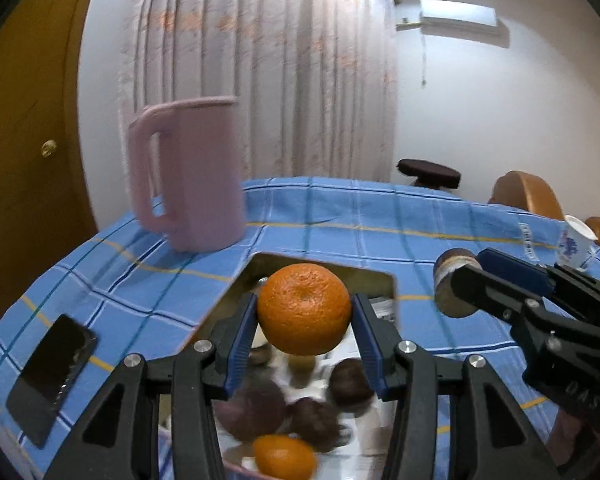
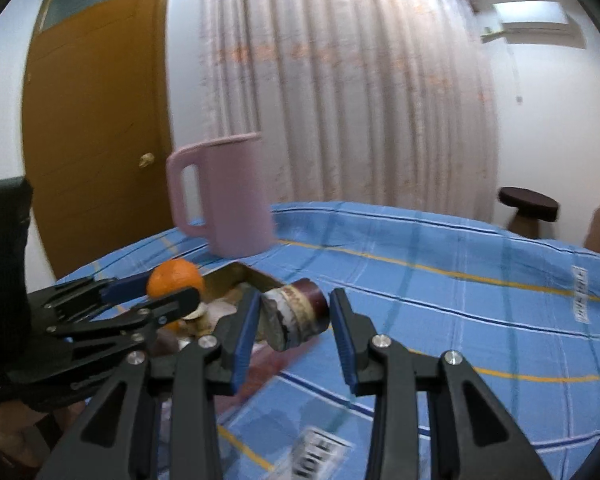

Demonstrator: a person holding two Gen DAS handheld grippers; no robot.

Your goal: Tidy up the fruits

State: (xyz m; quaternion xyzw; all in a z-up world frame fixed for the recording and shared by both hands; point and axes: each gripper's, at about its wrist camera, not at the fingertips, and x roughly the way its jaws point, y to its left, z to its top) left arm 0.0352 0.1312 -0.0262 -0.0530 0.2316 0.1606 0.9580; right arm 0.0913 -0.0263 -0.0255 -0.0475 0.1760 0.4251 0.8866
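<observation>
Left gripper (image 1: 305, 322) clamps a round, dimpled orange (image 1: 304, 308) above the gold tray (image 1: 374, 278); right gripper (image 2: 294, 330), beside the tray, grips a stubby dark cylindrical piece (image 2: 296, 314), long axis lying across its pads.

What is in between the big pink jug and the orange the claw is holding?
In the left wrist view, between the pink jug and the orange held by the left gripper, there's blue checked tablecloth and the gold tray's rim.

right gripper (image 1: 456, 288) body: "DAS" (faint, embossed)
paper slip (image 2: 320, 454): blurred letters, unreadable
cloth tag (image 2: 582, 294): unreadable
</observation>
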